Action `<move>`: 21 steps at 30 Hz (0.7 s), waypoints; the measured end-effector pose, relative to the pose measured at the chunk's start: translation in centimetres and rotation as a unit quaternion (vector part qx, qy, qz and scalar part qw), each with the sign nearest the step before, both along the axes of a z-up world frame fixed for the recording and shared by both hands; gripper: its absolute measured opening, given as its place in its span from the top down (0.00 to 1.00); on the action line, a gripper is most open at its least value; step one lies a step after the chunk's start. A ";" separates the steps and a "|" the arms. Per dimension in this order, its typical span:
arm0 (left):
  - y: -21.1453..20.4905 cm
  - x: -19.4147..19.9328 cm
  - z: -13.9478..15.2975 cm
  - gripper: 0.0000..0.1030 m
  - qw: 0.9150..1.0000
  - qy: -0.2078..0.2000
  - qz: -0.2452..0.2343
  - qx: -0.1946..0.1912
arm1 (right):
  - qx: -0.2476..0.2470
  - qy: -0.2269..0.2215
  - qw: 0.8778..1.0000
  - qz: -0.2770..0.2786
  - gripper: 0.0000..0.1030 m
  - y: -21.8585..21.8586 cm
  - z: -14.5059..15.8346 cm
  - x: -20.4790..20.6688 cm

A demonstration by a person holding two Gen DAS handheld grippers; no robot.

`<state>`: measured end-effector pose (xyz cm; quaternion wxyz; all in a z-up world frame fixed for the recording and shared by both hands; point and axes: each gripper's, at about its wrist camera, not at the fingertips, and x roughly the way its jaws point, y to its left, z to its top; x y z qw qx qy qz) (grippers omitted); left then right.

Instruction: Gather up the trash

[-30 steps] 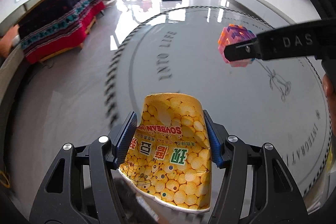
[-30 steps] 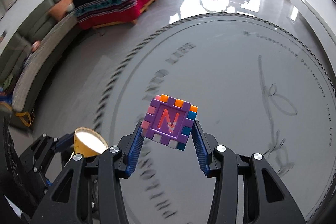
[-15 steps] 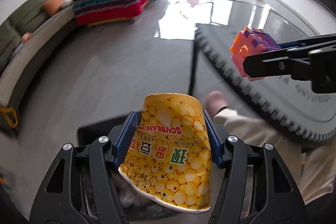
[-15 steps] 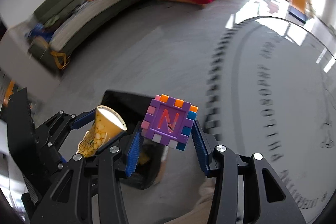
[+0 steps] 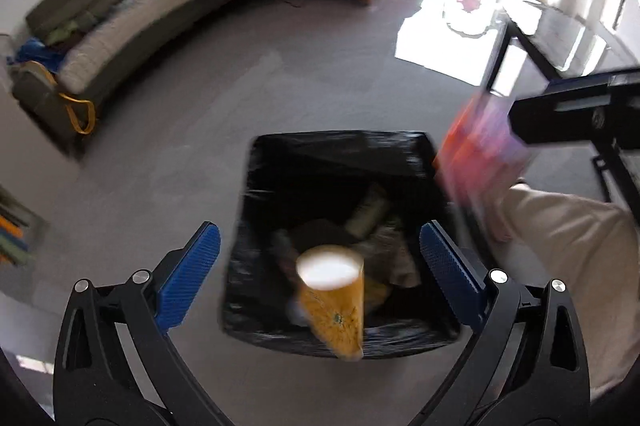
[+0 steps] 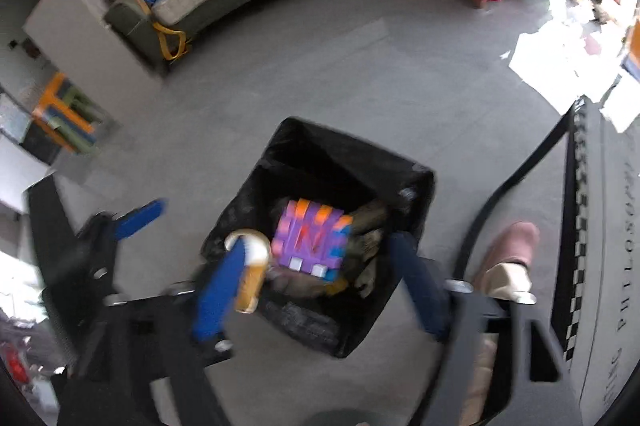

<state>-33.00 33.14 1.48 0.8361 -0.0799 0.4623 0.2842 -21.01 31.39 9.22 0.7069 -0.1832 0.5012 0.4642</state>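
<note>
Trash items in the air: two. One yellow paper cup (image 5: 332, 302), one purple foam puzzle cube (image 6: 310, 240). One waste bin (image 5: 256, 210), black-lined, on grey floor, already holding crumpled rubbish.

Left gripper (image 5: 318, 262): jaws just opened wide, blue pads clear of cup on both sides, gripping nothing. Cup loose between them, over near half of bin; long axis tilted, white open mouth turned up and toward far side, base toward near rim. Blurred.

Right gripper (image 6: 316, 290): jaws just opened too, parted wide, no contact with cube. Cube loose above bin's mouth, blurred, red letter face up toward lens; orange tabs on far edge, white tabs on near edge. No clear long axis. Seen from left wrist as orange-purple smear at bin's right rim.

Also noted: one pink slipper (image 6: 514, 242) and pale trouser leg (image 5: 568, 242) right of bin; one curved grey-green sofa (image 5: 132, 22) far left.
</note>
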 end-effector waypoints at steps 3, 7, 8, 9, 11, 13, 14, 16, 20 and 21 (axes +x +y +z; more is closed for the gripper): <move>0.1 -0.7 -0.2 0.06 1.000 -0.002 0.009 -0.008 | 0.007 0.000 1.000 -0.003 0.22 -0.1 0.2 0.2; -0.1 -0.4 0.0 0.06 1.000 -0.005 0.003 -0.008 | 0.015 -0.007 1.000 -0.007 0.22 -0.7 0.6 0.1; -0.3 -0.1 0.1 0.06 1.000 -0.005 0.000 -0.007 | 0.019 -0.006 1.000 -0.009 0.22 -1.0 0.7 0.3; -0.5 0.2 0.2 0.06 1.000 -0.005 -0.005 -0.006 | 0.023 -0.006 1.000 -0.012 0.22 -1.4 0.9 0.4; -1.2 0.5 0.7 0.06 1.000 -0.008 -0.015 -0.003 | 0.030 -0.007 0.999 -0.017 0.22 -2.2 1.3 0.8; -2.2 1.5 1.2 0.06 0.999 -0.011 -0.031 -0.001 | 0.037 -0.008 0.999 -0.023 0.22 -3.2 1.6 1.1; -2.6 1.9 1.4 0.06 0.999 -0.011 -0.035 0.000 | 0.039 -0.008 0.999 -0.026 0.22 -3.6 1.8 1.3; -3.8 3.2 1.9 0.06 0.999 -0.011 -0.051 0.004 | 0.046 -0.006 0.998 -0.034 0.19 -5.1 2.3 1.9; -6.2 5.8 3.2 0.06 0.996 -0.018 -0.087 0.010 | 0.060 -0.011 0.997 -0.056 0.19 -8.2 3.3 3.4; -6.7 6.3 3.5 0.06 0.995 -0.021 -0.094 0.010 | 0.063 -0.018 0.996 -0.065 0.19 -9.2 3.6 3.9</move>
